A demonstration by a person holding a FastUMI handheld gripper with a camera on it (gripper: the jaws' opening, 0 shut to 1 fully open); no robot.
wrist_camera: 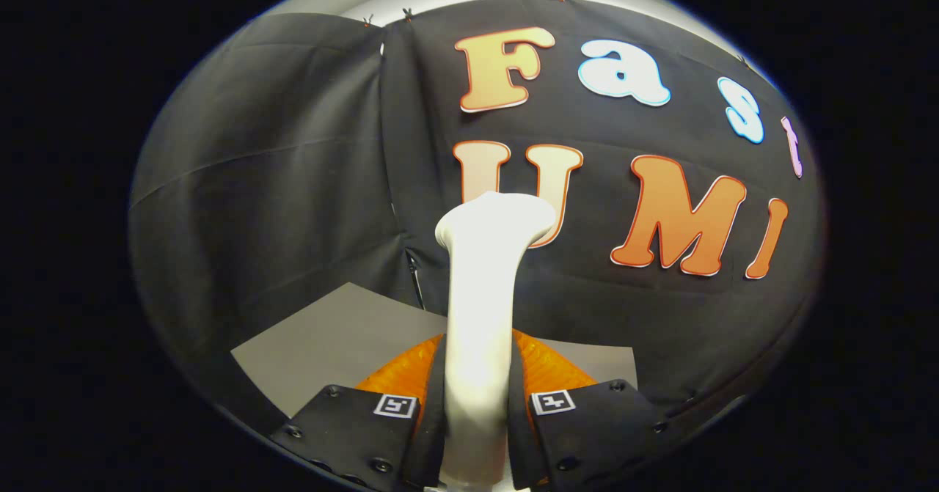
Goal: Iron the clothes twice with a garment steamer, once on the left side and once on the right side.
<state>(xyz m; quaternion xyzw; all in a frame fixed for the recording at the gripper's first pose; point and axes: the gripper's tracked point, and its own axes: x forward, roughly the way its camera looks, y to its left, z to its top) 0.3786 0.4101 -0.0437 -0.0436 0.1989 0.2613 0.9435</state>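
Steamer [480, 309] stands upright between the gripper [477, 411] fingers, both clamped on its handle.

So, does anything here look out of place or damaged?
Nothing stands out. The claw is shut on the white steamer handle, which stands upright between the fingers with its head toward the black booth wall. The grey table below shows no spill.
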